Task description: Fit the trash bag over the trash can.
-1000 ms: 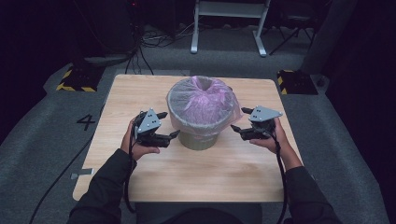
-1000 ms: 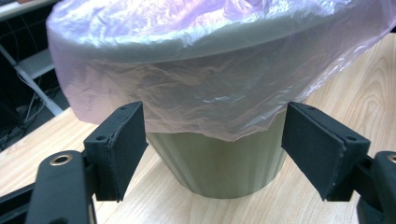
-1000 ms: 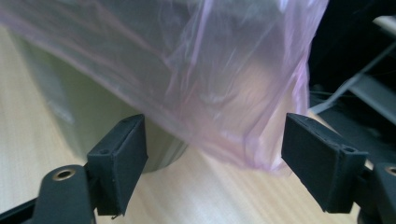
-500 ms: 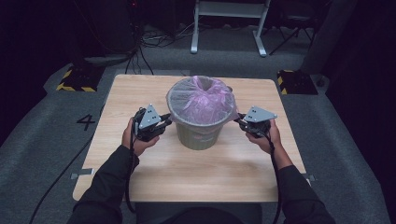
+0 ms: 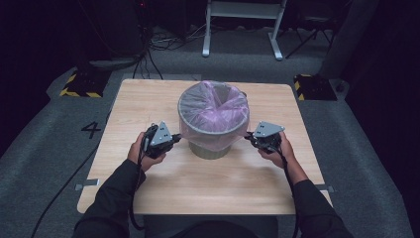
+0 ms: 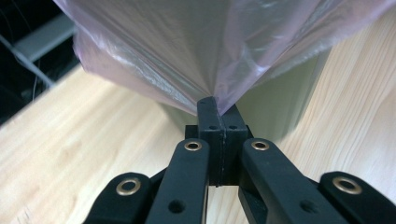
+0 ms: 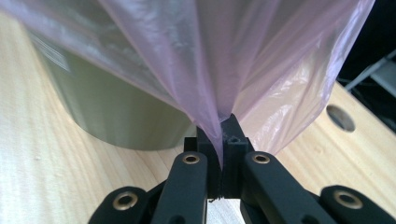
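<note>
Pinching the pink liner [image 5: 214, 111] with left gripper [image 6: 217, 110] and right gripper [image 7: 223, 128], we risk tearing it by overpulling against the bin [image 5: 210, 148].

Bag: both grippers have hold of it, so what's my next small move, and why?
Probably draw both grippers further down and outward. The left gripper and right gripper are each shut on the pink bag, whose hem hangs loose partway down the bin.
</note>
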A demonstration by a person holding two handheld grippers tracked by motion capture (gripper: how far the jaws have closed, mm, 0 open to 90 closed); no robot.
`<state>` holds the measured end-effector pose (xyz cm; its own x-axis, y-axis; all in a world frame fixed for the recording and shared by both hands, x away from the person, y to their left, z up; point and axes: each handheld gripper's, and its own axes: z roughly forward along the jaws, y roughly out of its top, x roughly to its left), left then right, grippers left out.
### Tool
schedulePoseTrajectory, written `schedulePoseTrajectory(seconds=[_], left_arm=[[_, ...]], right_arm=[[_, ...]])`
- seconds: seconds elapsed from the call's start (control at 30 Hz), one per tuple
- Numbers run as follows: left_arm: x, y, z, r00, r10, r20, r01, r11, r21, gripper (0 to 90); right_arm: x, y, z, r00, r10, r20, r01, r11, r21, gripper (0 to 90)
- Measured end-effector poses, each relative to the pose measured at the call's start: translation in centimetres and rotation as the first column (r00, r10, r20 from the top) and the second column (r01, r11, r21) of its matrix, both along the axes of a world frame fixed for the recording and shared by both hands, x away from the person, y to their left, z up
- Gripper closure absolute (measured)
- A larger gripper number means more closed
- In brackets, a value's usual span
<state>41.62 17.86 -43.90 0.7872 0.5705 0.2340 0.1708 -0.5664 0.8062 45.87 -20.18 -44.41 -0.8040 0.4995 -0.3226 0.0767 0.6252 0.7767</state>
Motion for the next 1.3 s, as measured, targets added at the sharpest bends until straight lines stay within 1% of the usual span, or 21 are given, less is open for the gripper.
schedulePoseTrajectory(seconds=[0.23,0.37,0.4,0.47,0.57,0.6,0.63,0.67,0.73,0.77,0.8,0.83,0.9,0.93,1.0,1.07,1.1,1.2,1.23,1.27,1.3], left_arm=[[1.3,0.2,-1.5,0.9987,0.025,-0.045,-0.024,0.9996,0.012,90.0],[2.1,0.2,-2.6,0.9962,0.033,-0.081,-0.032,0.9994,0.012,90.0],[2.2,0.1,-2.8,0.9958,0.032,-0.086,-0.031,0.9994,0.016,90.0],[2.3,0.0,-3.0,0.9956,0.031,-0.088,-0.03,0.9993,0.021,90.0],[2.2,0.1,-3.1,0.9951,0.046,-0.088,-0.045,0.9989,0.008,89.4],[2.1,0.2,-3.2,0.9952,0.058,-0.078,-0.058,0.9983,0.008,79.8],[2.0,0.3,-3.2,0.9928,0.091,-0.078,-0.09,0.9959,0.01,69.9],[1.9,0.6,-3.2,0.9914,0.096,-0.089,-0.096,0.9954,-0.002,54.9],[1.6,1.1,-3.2,0.9903,0.103,-0.093,-0.106,0.9941,-0.023,43.2],[1.3,1.4,-3.2,0.9882,0.11,-0.106,-0.114,0.9929,-0.034,36.5],[1.1,1.6,-3.2,0.9869,0.113,-0.115,-0.118,0.9923,-0.037,28.5],[0.8,2.0,-3.2,0.9847,0.123,-0.123,-0.129,0.9908,-0.041,24.9],[0.1,2.7,-3.2,0.9827,0.127,-0.134,-0.136,0.9892,-0.055,21.1],[-0.1,2.9,-3.2,0.981,0.128,-0.146,-0.138,0.9887,-0.06,19.7],[-0.5,3.4,-3.3,0.9732,0.142,-0.181,-0.156,0.9857,-0.064,18.3],[-0.8,3.7,-3.5,0.9688,0.157,-0.191,-0.171,0.9838,-0.055,18.4],[-1.1,3.9,-3.6,0.9649,0.182,-0.189,-0.195,0.9794,-0.052,18.0],[-1.4,4.3,-3.7,0.9601,0.185,-0.21,-0.202,0.977,-0.067,18.6],[-1.6,4.4,-3.7,0.9599,0.204,-0.192,-0.219,0.974,-0.059,18.6],[-1.8,4.4,-3.7,0.9586,0.197,-0.206,-0.216,0.9732,-0.078,20.4],[-2.0,4.5,-3.7,0.9598,0.188,-0.209,-0.207,0.9754,-0.075,20.2]], right_arm=[[1.5,0.1,-1.6,0.997,-0.036,-0.069,0.035,0.9994,-0.004,90.0],[2.4,0.1,-2.3,0.9927,-0.045,-0.112,0.048,0.9986,0.023,90.0],[2.5,0.2,-2.5,0.9914,-0.045,-0.123,0.049,0.9982,0.033,90.0],[2.8,0.3,-2.8,0.9905,-0.053,-0.127,0.057,0.9981,0.026,89.9],[2.9,0.5,-3.0,0.988,-0.062,-0.141,0.065,0.9977,0.018,88.9],[2.9,0.5,-3.2,0.9876,-0.066,-0.143,0.068,0.9976,0.011,87.8],[2.9,0.4,-3.2,0.9869,-0.072,-0.144,0.074,0.9972,0.009,86.0],[3.0,0.3,-3.3,0.9864,-0.076,-0.145,0.079,0.9969,0.011,84.5],[3.0,-0.1,-3.3,0.9847,-0.064,-0.162,0.072,0.9965,0.042,76.6],[3.0,-0.2,-3.2,0.9845,-0.064,-0.164,0.073,0.9961,0.05,70.3],[3.1,-0.4,-3.2,0.9832,-0.075,-0.167,0.084,0.9951,0.052,63.8],[3.1,-0.5,-3.2,0.9825,-0.078,-0.17,0.087,0.9949,0.051,58.6],[3.0,-0.8,-3.2,0.976,-0.072,-0.206,0.086,0.9944,0.061,49.6],[3.0,-1.0,-3.3,0.9723,-0.073,-0.222,0.089,0.9943,0.059,41.3],[2.9,-1.3,-3.3,0.9673,-0.08,-0.241,0.096,0.9937,0.057,32.9],[2.5,-1.8,-3.3,0.9663,-0.091,-0.241,0.106,0.9932,0.05,29.0],[2.4,-2.0,-3.3,0.966,-0.088,-0.243,0.103,0.9934,0.05,27.0],[2.0,-2.8,-3.2,0.9614,-0.085,-0.262,0.107,0.9917,0.071,23.9],[1.9,-2.9,-3.1,0.9613,-0.082,-0.263,0.106,0.9913,0.078,23.1],[1.7,-3.2,-2.9,0.9603,-0.083,-0.266,0.11,0.9898,0.09,23.0],[1.6,-3.3,-2.7,0.9609,-0.084,-0.264,0.113,0.9889,0.096,22.1]])
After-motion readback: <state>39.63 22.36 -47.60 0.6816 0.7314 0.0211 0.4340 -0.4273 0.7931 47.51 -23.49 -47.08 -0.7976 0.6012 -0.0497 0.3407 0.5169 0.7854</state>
